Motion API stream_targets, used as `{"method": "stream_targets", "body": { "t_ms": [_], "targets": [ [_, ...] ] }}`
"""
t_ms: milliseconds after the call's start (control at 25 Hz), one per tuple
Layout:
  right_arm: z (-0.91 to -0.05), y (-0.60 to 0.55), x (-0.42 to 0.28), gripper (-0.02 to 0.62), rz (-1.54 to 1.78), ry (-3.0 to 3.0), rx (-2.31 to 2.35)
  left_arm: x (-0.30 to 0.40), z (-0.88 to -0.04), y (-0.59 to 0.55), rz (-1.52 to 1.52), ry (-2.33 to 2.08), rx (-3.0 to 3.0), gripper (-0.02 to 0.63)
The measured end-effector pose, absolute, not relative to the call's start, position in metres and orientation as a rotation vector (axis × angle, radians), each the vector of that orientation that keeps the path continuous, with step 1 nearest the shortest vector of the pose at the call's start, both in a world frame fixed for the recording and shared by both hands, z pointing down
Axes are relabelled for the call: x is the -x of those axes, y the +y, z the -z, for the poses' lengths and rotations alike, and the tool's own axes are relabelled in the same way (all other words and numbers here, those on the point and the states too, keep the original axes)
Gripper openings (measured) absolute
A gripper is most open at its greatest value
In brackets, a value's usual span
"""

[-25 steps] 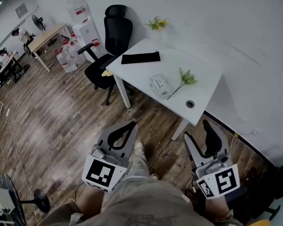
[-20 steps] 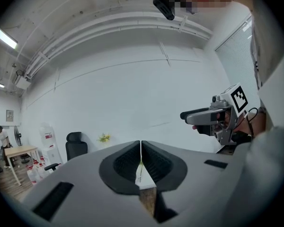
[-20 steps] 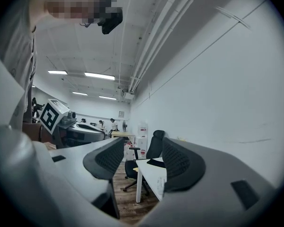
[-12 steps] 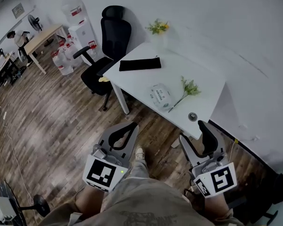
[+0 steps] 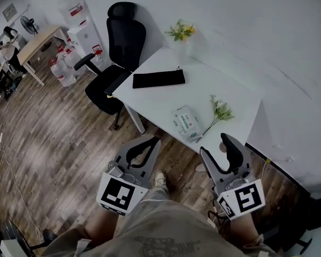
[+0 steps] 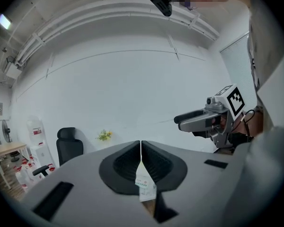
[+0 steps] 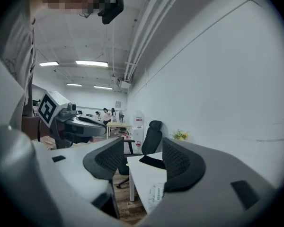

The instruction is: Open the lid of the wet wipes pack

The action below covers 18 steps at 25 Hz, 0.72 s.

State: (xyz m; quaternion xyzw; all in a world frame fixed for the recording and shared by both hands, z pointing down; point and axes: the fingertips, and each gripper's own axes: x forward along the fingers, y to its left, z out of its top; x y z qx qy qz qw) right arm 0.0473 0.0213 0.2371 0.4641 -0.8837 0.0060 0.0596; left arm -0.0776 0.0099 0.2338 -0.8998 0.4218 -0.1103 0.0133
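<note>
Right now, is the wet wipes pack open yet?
Not yet. Nothing looks done: the wet wipes pack lies on the white table, untouched, its lid apparently flat. In hand: nothing; the left hand-held gripper is shut and empty, the right hand-held gripper open, both short of the pack. Left: reach the pack and lift the lid.

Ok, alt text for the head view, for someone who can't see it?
A wet wipes pack lies untouched near the front edge of a white table, a flower sprig beside it, a black pouch farther back. Below, the left hand-held gripper is shut and empty, the right hand-held gripper open.
</note>
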Motion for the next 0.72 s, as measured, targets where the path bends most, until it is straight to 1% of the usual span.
{"method": "stream_targets", "body": {
  "t_ms": [320,720],
  "targets": [
    [-0.249,-0.063,-0.012,0.253,-0.042,-2.625,-1.410,0.107,-0.250,-0.075,0.402,1.217,2.832,0.023],
    [-0.264,-0.115,-0.009,0.253,-0.065,-2.558,-1.447,0.115,-0.265,-0.126,0.424,1.182,2.874,0.023]
  ]
}}
